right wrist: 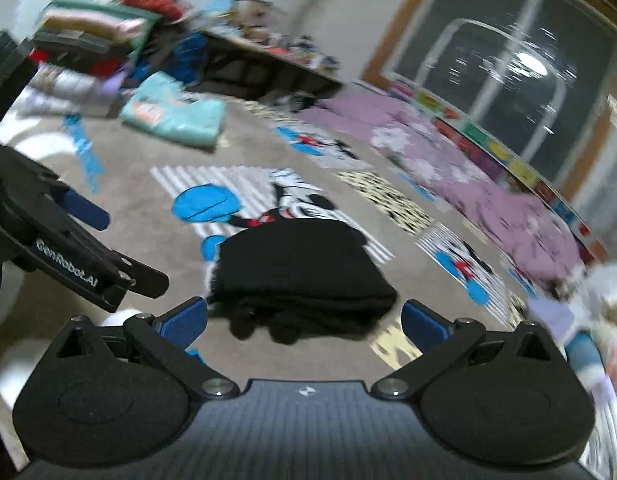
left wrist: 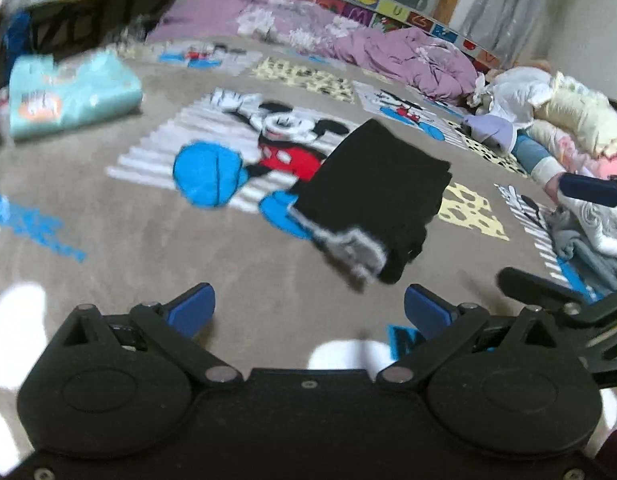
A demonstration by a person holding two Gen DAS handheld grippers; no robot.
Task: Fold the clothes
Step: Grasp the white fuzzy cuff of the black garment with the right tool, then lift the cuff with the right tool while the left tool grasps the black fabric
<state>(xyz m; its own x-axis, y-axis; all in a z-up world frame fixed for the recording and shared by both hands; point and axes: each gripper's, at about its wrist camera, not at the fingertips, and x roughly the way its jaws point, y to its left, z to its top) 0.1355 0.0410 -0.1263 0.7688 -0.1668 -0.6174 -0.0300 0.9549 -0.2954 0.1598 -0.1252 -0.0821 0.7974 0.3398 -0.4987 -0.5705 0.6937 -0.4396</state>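
Note:
A folded black garment (left wrist: 378,196) with a grey-white band at its near corner lies on the cartoon-print carpet (left wrist: 108,216). It also shows in the right wrist view (right wrist: 296,276), just ahead of my right gripper (right wrist: 304,320). My left gripper (left wrist: 308,308) is open and empty, a short way in front of the garment. My right gripper is open and empty too. The left gripper's body shows at the left of the right wrist view (right wrist: 68,248). Both views are blurred by motion.
A folded teal garment (left wrist: 72,94) lies at the far left, also in the right wrist view (right wrist: 176,114). A purple quilt (left wrist: 388,48) runs along the back wall. A heap of unfolded clothes (left wrist: 556,128) sits at the right. Stacked clothes (right wrist: 88,40) stand beyond the teal one.

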